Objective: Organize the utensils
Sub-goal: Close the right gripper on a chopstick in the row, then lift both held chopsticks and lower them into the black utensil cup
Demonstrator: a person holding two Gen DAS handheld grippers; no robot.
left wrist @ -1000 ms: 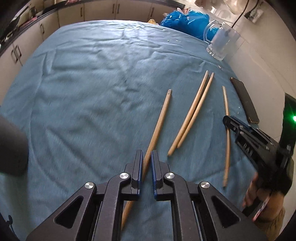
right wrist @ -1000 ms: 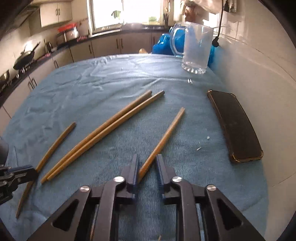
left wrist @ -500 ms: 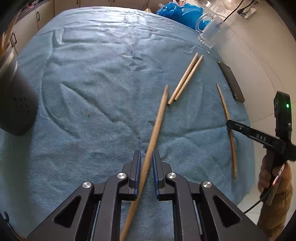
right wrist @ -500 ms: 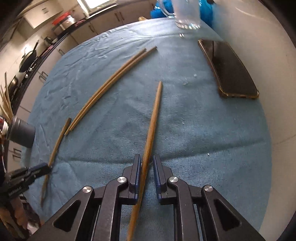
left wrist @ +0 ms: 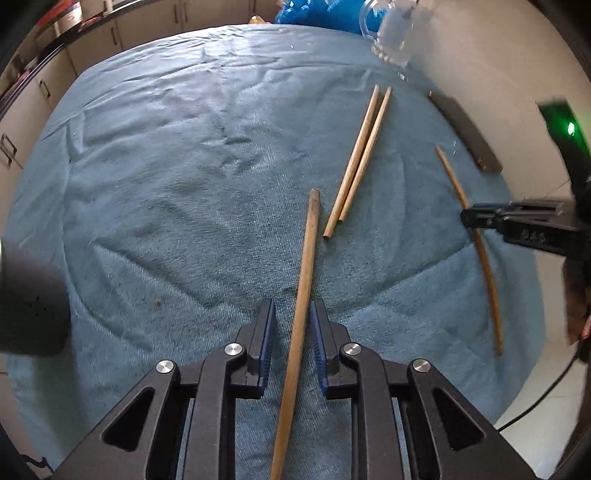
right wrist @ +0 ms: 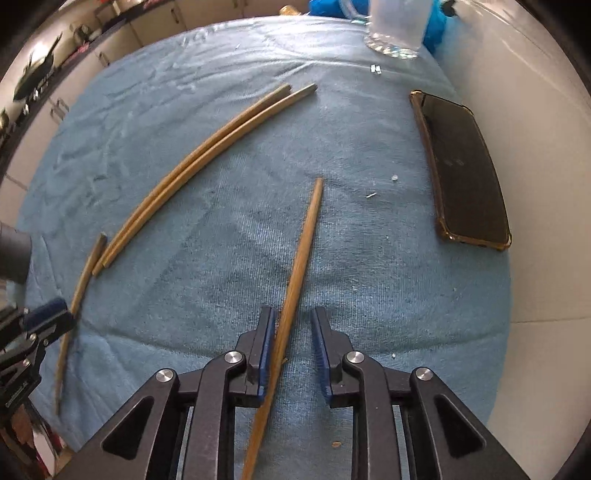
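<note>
Several wooden chopsticks lie on a blue towel. In the left wrist view my left gripper is open, with one chopstick lying loose between its jaws. A pair of chopsticks lies just beyond, to the right. In the right wrist view my right gripper is open, with another chopstick leaning against its left pad. The same pair lies to its left. The right gripper also shows in the left wrist view over its chopstick.
A dark grey holder stands at the left edge. A black phone lies at the right by the wall. A glass mug and a blue bag sit at the far end. Cabinets line the back.
Both grippers were shut on their chopsticks and held them up; now both have opened. The chopsticks sit loose between the jaws, down at the towel.
</note>
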